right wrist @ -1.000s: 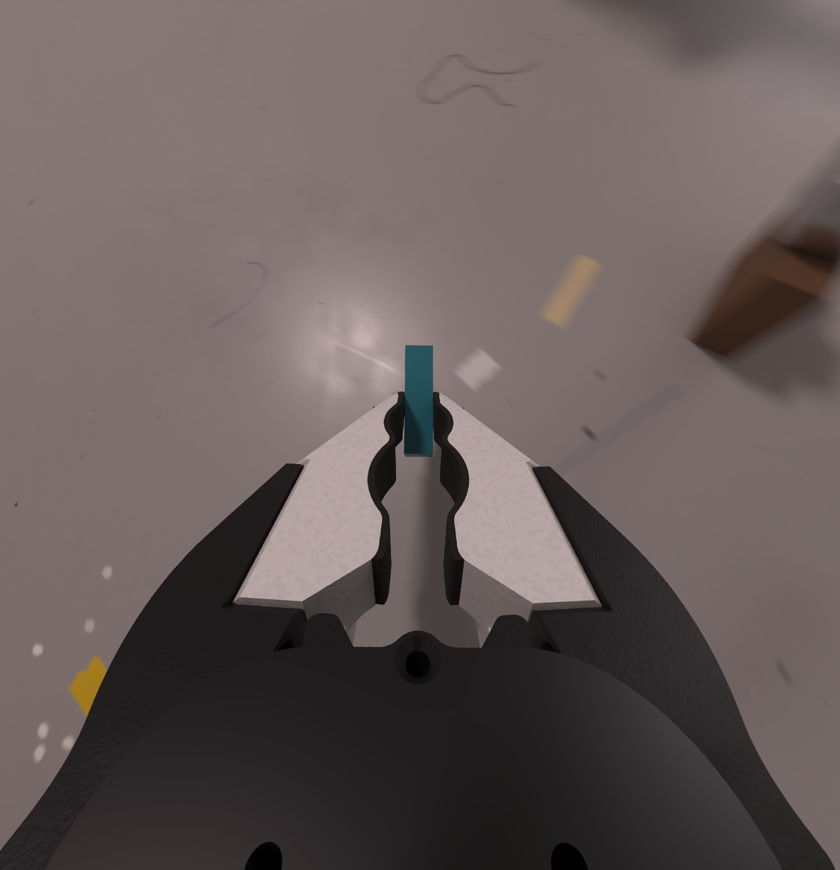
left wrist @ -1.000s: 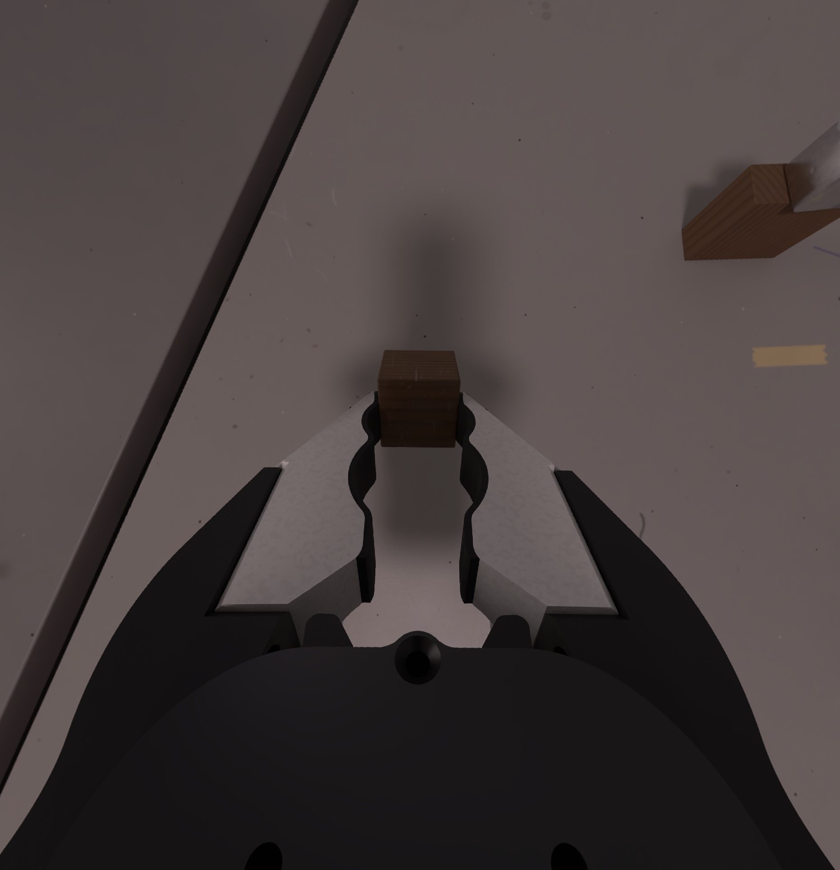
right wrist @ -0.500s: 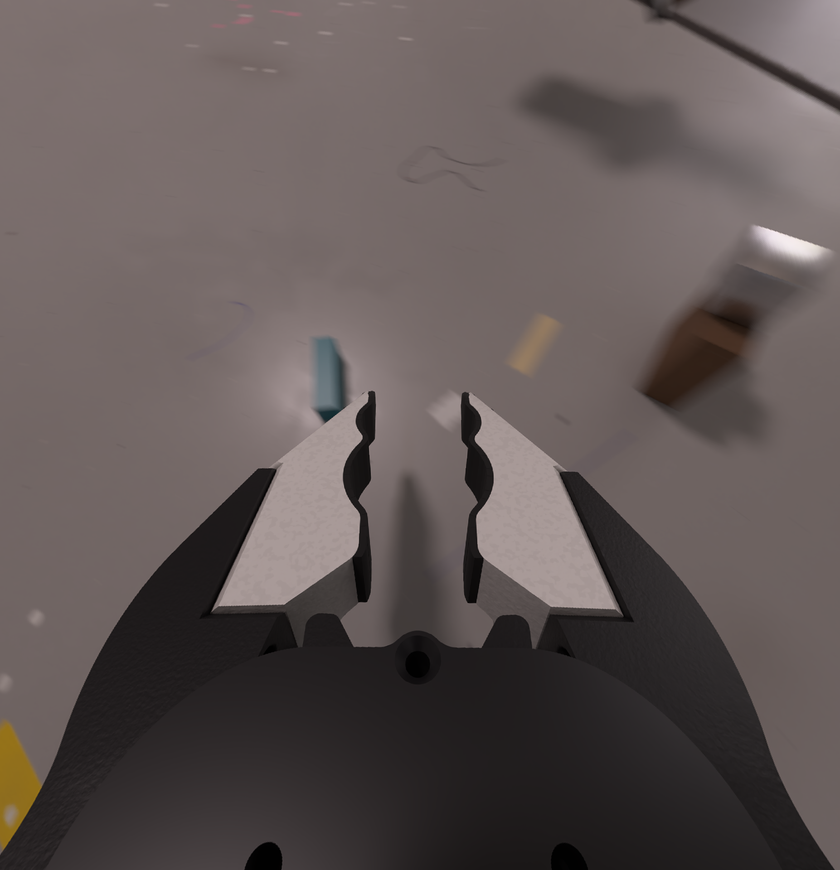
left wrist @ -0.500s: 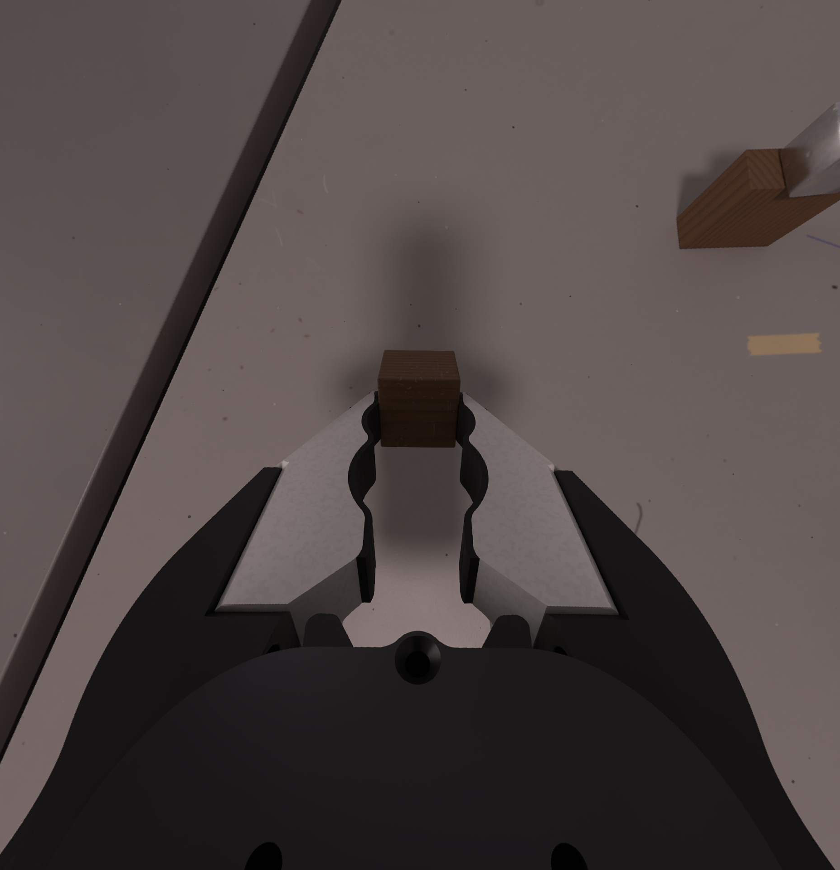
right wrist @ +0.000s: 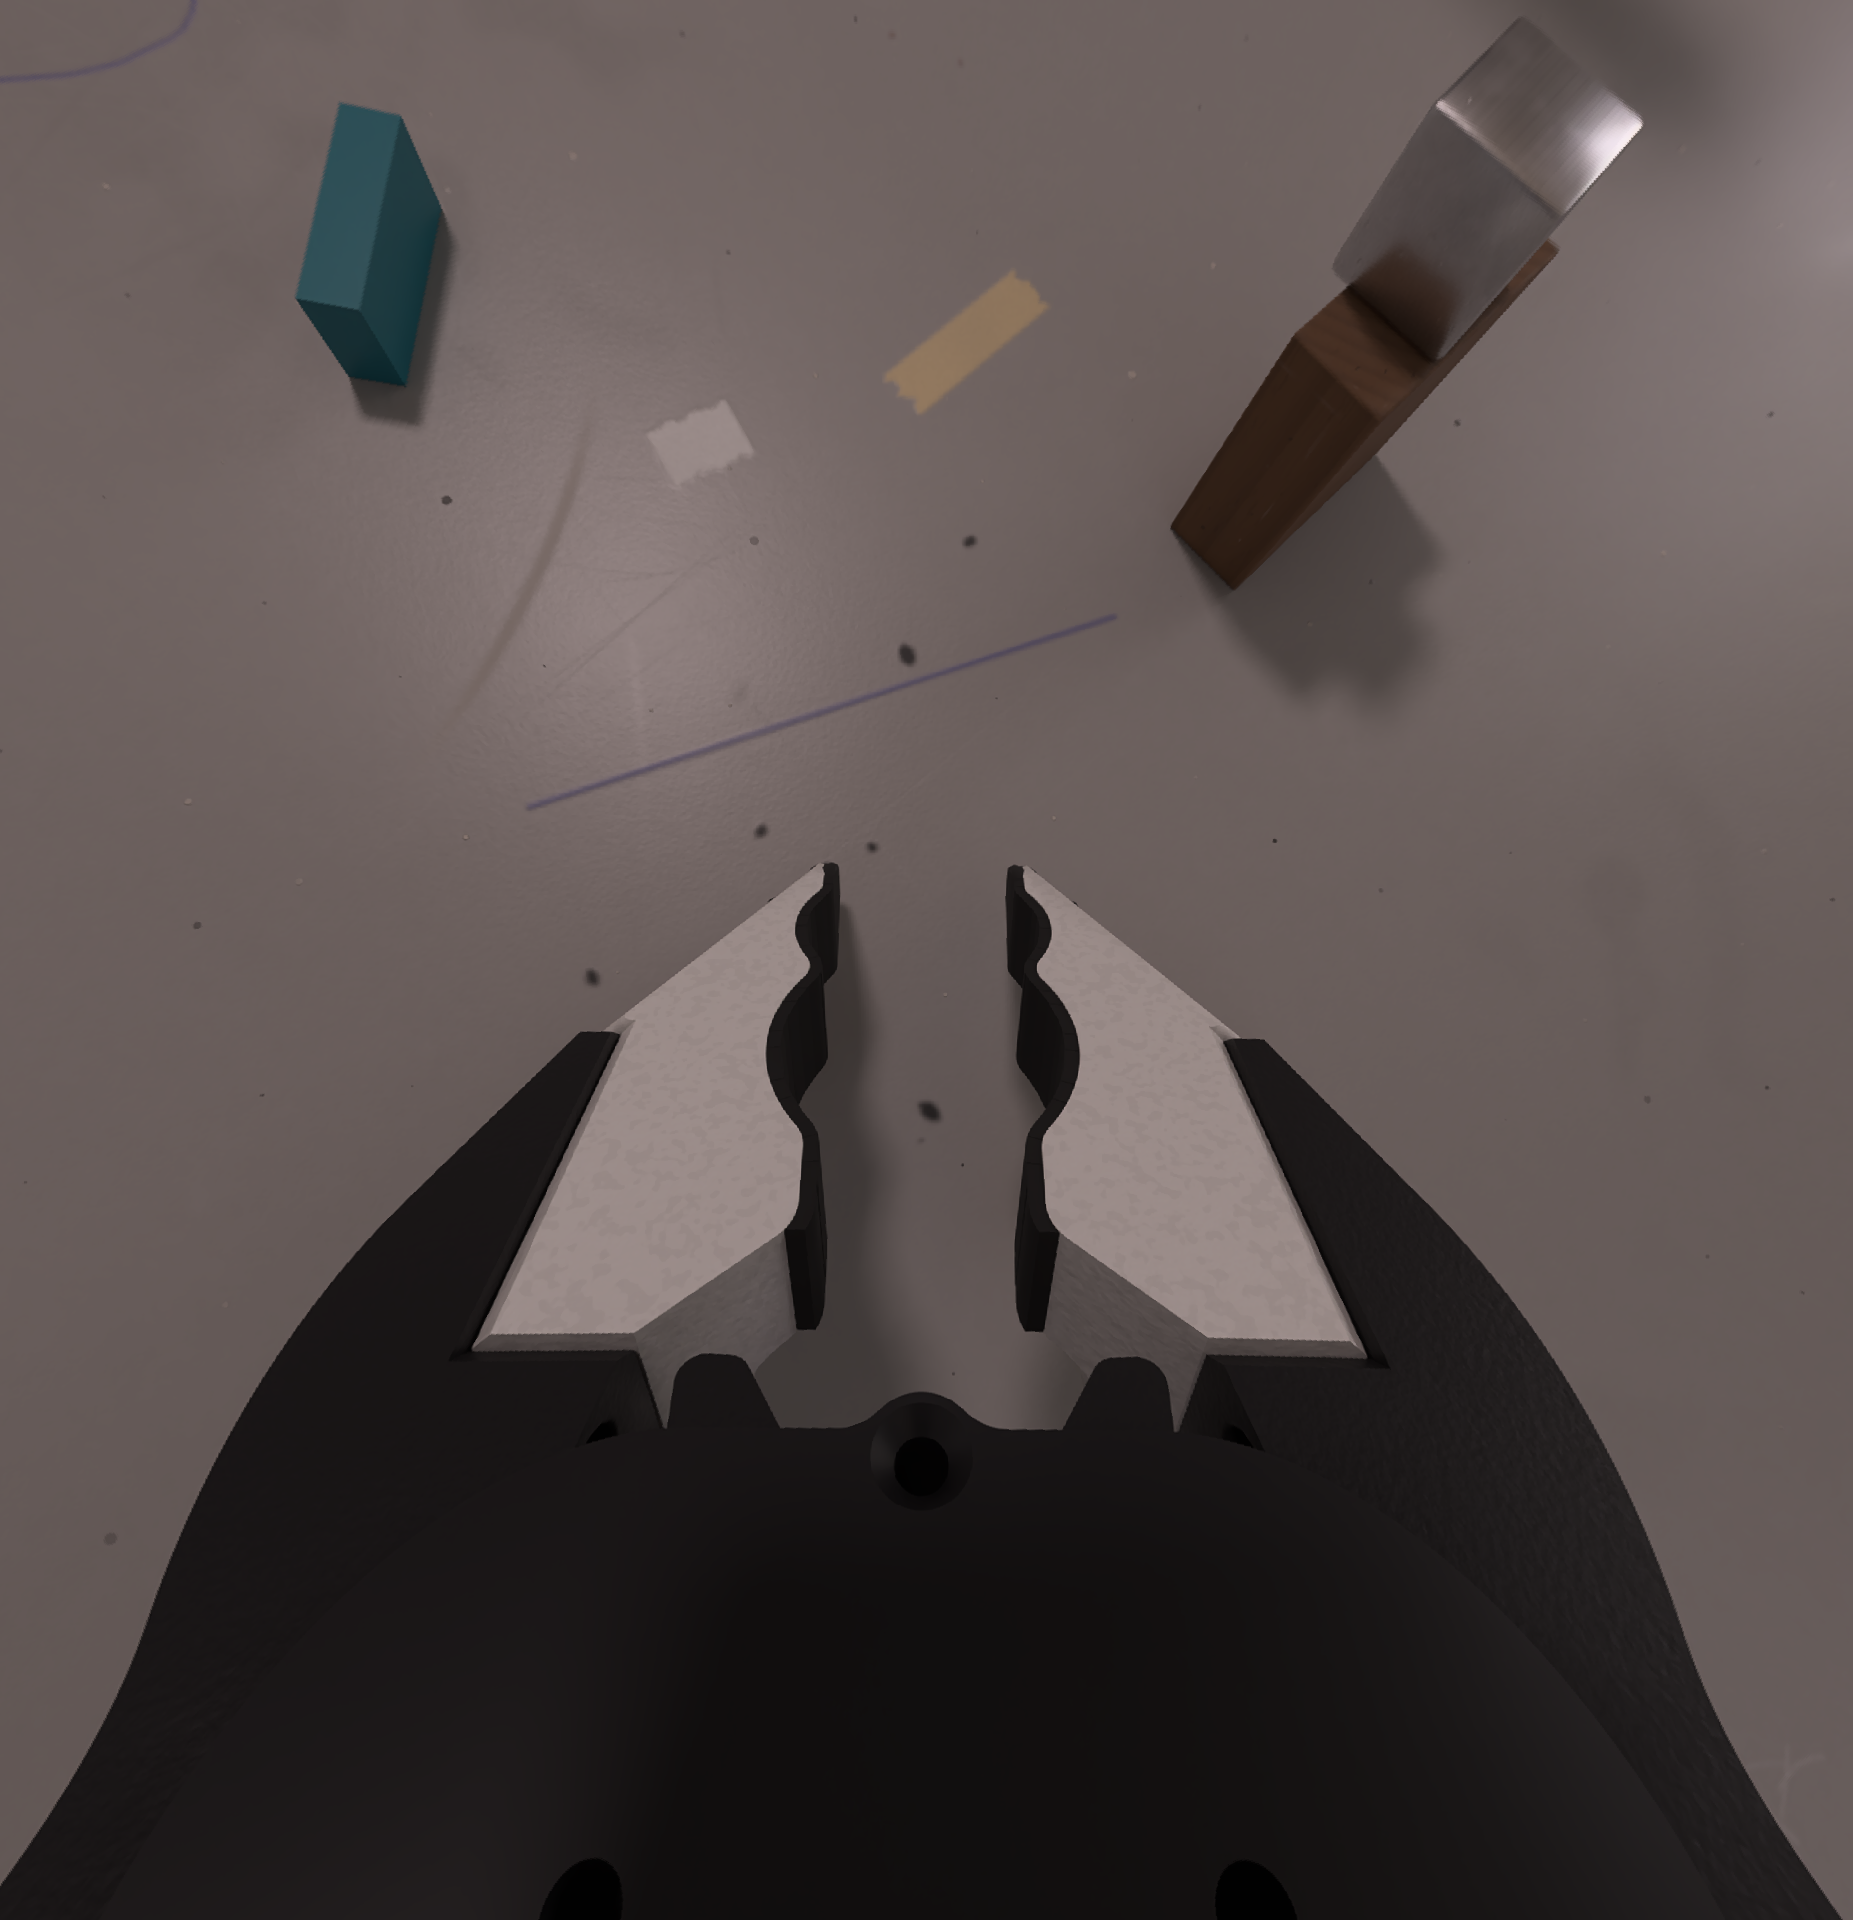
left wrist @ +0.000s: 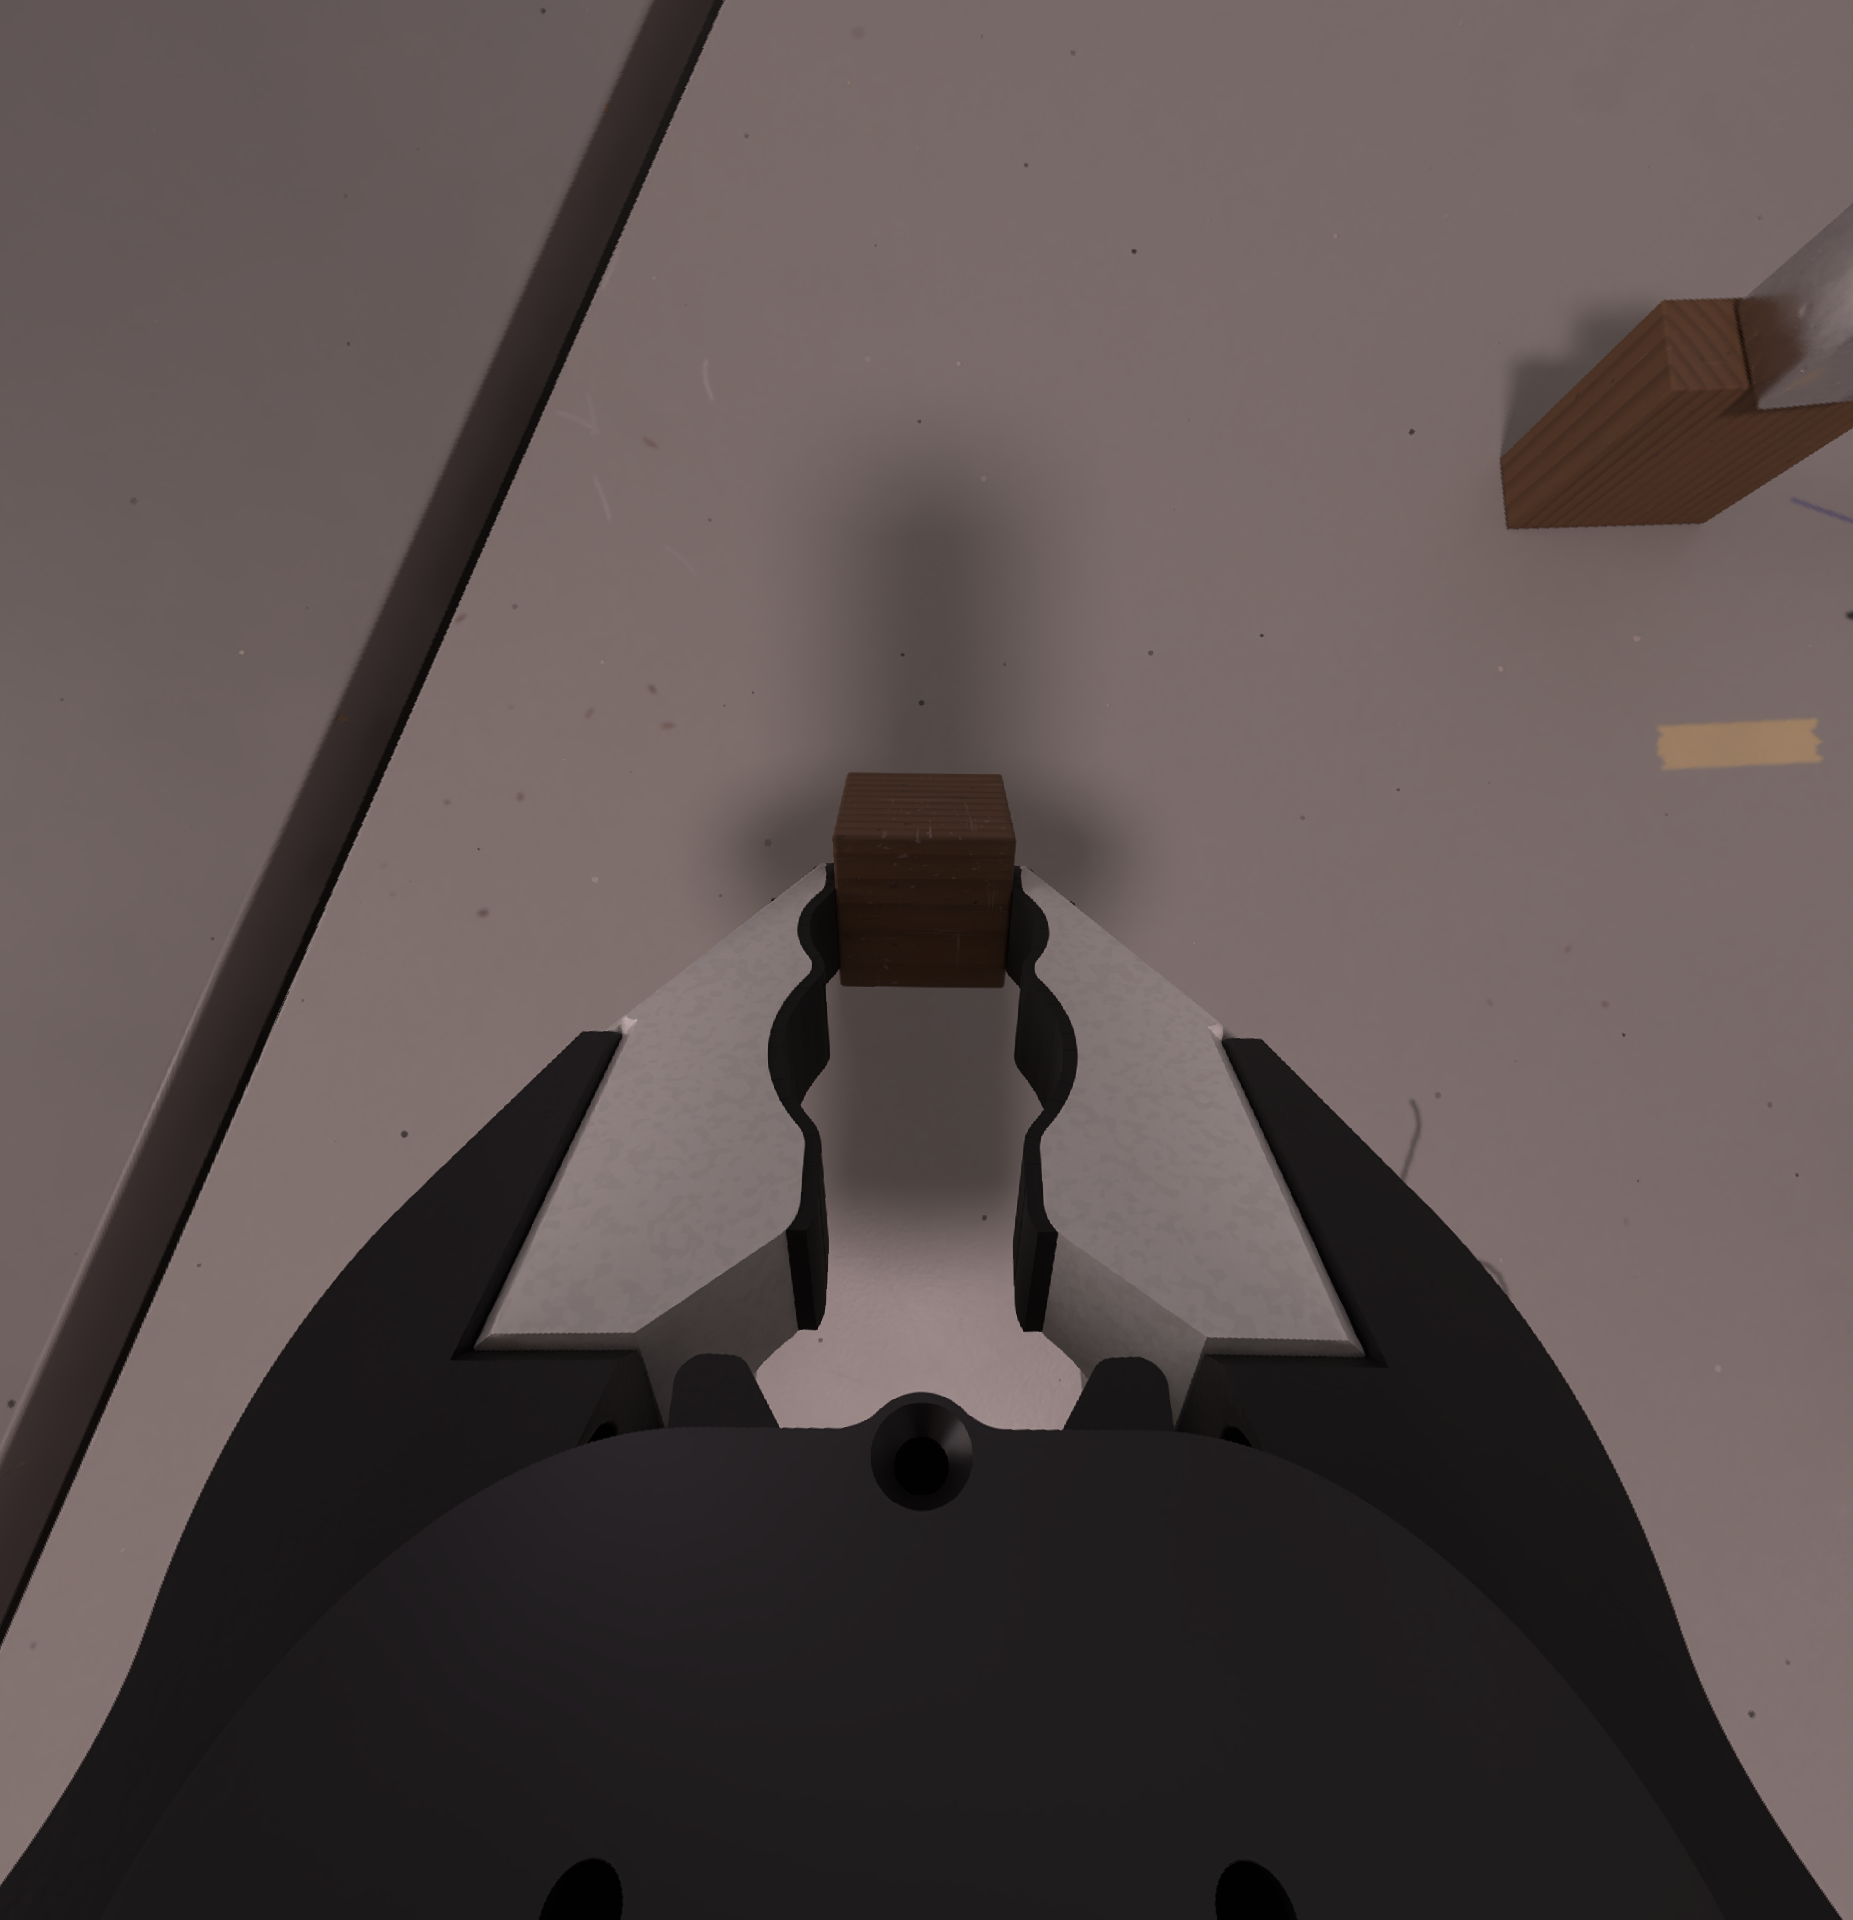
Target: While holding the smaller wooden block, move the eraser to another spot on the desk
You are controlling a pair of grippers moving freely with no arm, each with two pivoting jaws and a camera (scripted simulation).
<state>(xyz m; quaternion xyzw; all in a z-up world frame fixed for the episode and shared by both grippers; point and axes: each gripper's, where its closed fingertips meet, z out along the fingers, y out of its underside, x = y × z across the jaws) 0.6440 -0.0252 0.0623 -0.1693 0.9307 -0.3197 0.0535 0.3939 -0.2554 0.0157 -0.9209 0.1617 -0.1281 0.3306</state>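
The right tongs [right wrist: 923, 883], which a second ago pinched the teal rectangular eraser [right wrist: 371, 244] between their tips, now stand parted with nothing between them and have drawn back, so the eraser lies free on the grey worktop [right wrist: 278, 727], well apart from the tips and off toward the far left of the right wrist view. It rests on one long face (no tilt that I can make out), with a tan strip of tape [right wrist: 966, 341] and a pale scrap [right wrist: 700, 442] between it and the larger brown wooden block [right wrist: 1306, 447], which has a shiny metal block [right wrist: 1473, 197] resting on it. The left tongs [left wrist: 923, 883] have not changed: they remain closed on the small dark wooden cube [left wrist: 922, 883], held clear of the worktop above its shadow, near the dark edge line [left wrist: 465, 582] running along the left. I judge the move done, the release made with the cube never let go.
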